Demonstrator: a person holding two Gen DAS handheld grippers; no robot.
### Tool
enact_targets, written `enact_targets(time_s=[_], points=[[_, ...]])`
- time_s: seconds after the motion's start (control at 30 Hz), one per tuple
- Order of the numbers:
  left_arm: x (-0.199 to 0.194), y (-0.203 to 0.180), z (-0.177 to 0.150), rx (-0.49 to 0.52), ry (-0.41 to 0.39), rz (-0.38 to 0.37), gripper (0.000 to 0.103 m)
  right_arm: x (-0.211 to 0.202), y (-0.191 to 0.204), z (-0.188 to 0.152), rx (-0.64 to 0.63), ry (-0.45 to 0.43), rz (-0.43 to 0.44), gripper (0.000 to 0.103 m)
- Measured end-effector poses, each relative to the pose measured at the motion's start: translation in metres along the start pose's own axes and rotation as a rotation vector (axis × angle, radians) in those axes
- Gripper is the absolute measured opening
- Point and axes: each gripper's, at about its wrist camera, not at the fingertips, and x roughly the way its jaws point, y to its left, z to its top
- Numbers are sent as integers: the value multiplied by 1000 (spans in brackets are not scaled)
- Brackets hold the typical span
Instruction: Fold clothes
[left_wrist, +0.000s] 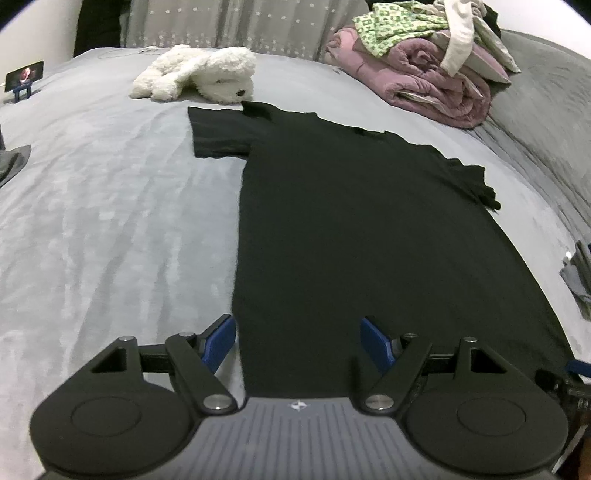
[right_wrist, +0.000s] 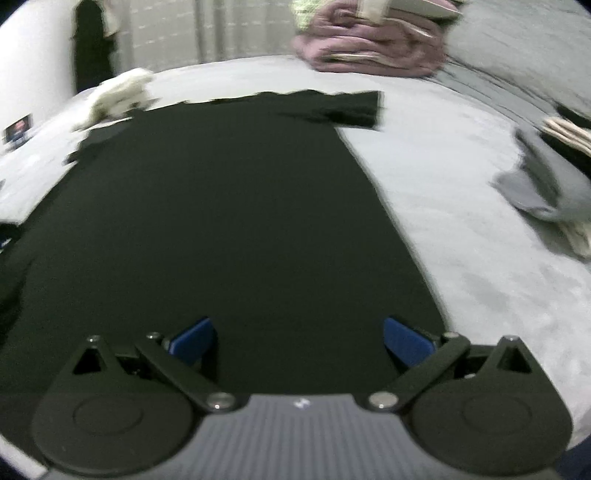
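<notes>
A black T-shirt (left_wrist: 351, 221) lies spread flat on the grey bed (left_wrist: 110, 221), collar at the far end and both sleeves out to the sides. My left gripper (left_wrist: 298, 338) is open over the shirt's near hem at its left edge, with nothing between the blue fingertips (left_wrist: 221, 341). In the right wrist view, which is blurred, the same black T-shirt (right_wrist: 221, 221) fills the middle. My right gripper (right_wrist: 297, 341) hovers open above the hem near the shirt's right edge, holding nothing. Whether either gripper touches the cloth is unclear.
A white plush toy (left_wrist: 199, 74) lies beyond the collar. A rolled pink quilt with piled clothes (left_wrist: 424, 66) sits at the far right. Grey folded garments (right_wrist: 546, 184) lie to the right on the bed. A phone on a small stand (left_wrist: 24, 79) stands at the far left.
</notes>
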Motion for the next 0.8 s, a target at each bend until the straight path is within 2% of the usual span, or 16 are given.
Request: enact_targets(time_s=[0.17, 0.27, 0.47, 0.63, 0.8], points=[[-12, -19, -5, 75, -45, -28, 74, 4, -33, -2, 65, -16, -60, 103], [-11, -26, -7, 101, -39, -43, 74, 3, -47, -4, 129, -22, -71, 103], [-8, -27, -10, 96, -22, -25, 74, 1, -42, -2, 97, -30, -113, 103], [-7, -27, -12, 87, -18, -6, 74, -2, -51, -1, 165, -37, -158, 103], [-9, -33, -18, 92, -31, 17, 74, -13, -26, -1, 107, -95, -65, 103]])
